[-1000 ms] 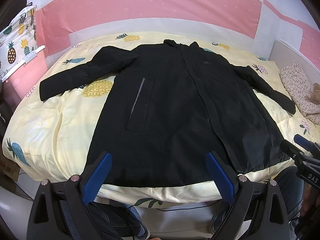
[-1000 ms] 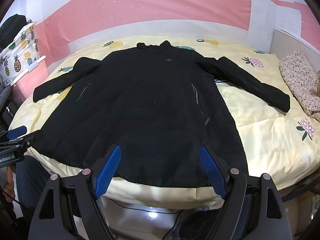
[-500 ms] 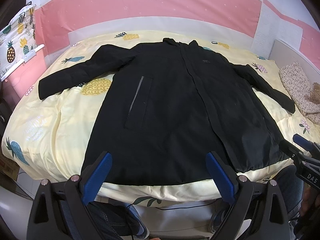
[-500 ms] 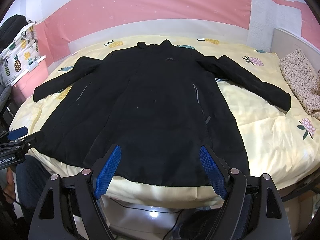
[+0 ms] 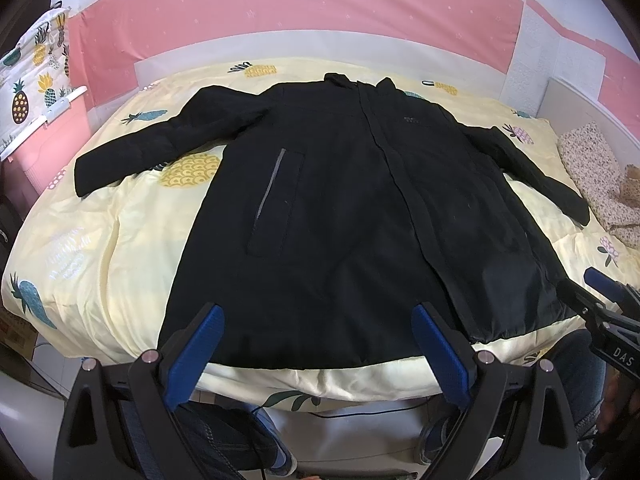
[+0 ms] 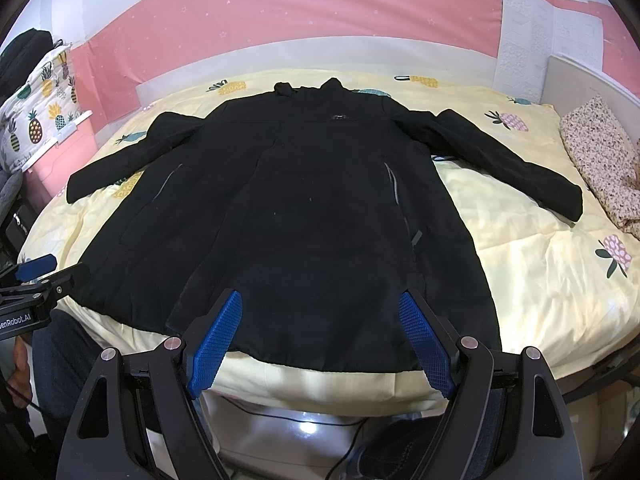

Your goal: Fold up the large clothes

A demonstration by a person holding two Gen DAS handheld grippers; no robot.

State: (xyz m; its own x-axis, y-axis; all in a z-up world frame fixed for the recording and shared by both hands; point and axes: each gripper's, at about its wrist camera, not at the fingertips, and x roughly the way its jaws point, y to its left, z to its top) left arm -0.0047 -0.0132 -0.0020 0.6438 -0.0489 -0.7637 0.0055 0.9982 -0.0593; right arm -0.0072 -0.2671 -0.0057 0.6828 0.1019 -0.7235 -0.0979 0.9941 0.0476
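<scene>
A long black coat lies flat and face up on the bed, collar at the far side, hem at the near edge, both sleeves spread out to the sides. It also shows in the right wrist view. My left gripper is open and empty, hovering just off the near edge above the hem. My right gripper is open and empty over the hem too. Each gripper shows at the edge of the other's view.
The bed has a pale yellow pineapple-print quilt. A speckled folded cloth lies at the right side. A pink wall runs behind the bed. A pink stand with pineapple fabric is at the left. Cables lie on the floor below.
Both grippers have drifted very slightly; the coat sits a little higher in the views. The coat itself has not moved. Both grippers stay open.
</scene>
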